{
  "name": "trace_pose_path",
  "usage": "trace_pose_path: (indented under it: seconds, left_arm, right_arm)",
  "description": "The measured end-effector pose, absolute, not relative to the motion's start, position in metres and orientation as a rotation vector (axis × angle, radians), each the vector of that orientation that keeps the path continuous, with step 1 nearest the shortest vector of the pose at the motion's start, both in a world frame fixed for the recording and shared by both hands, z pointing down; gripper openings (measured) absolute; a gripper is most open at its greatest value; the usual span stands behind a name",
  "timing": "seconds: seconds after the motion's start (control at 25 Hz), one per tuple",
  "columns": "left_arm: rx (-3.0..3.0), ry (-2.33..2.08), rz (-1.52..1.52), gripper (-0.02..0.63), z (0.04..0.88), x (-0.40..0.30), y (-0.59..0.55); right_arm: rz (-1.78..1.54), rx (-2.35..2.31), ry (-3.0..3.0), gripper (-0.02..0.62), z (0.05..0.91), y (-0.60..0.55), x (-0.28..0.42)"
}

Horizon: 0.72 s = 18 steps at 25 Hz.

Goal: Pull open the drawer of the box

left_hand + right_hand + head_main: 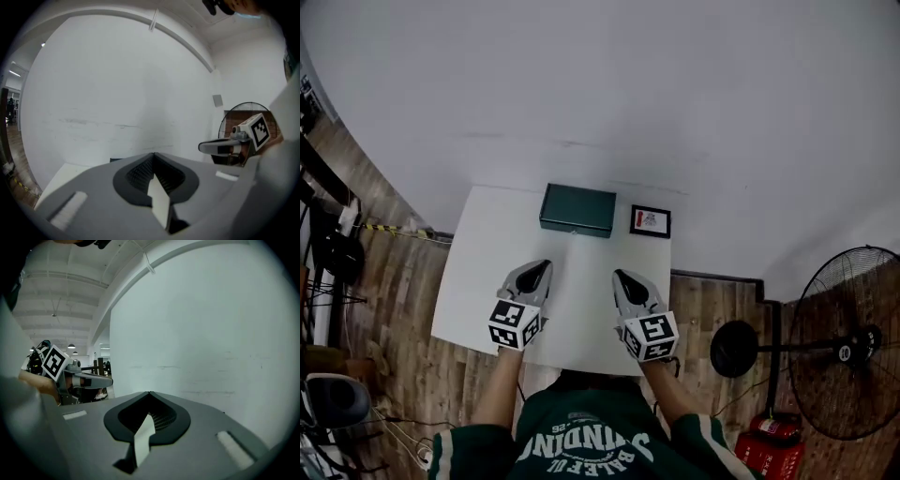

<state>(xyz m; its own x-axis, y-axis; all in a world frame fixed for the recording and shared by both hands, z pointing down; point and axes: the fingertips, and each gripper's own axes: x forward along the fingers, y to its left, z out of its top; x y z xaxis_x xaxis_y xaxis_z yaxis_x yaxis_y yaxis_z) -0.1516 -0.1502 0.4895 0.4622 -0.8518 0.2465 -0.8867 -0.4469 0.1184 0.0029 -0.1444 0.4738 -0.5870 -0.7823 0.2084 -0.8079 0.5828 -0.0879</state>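
The box [577, 209] sits at the middle of the desk's [483, 258] far edge, its drawer apparently shut. The left gripper [544, 265] and right gripper [620, 275] hover over the near half, jaws pressed together and empty. One should spread its jaws, pinch the drawer front and pull straight toward the near edge while the other steadies the box.

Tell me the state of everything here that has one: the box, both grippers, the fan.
Green box: drawer shut, untouched.
Left gripper: shut, empty, short of the box.
Right gripper: shut, empty, short of the box.
Standing fan: upright; running or not, cannot tell.
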Motion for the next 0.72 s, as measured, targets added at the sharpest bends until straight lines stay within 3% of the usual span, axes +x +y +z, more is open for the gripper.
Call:
trace_pose_path:
  seconds: [0.72]
  left_arm:
    - [2.372, -1.404, 0.285, 0.054, 0.552, -0.139, -0.208]
  right_arm:
    - [0.349, 1.303, -2.62, 0.002, 0.512, -0.204, -0.001]
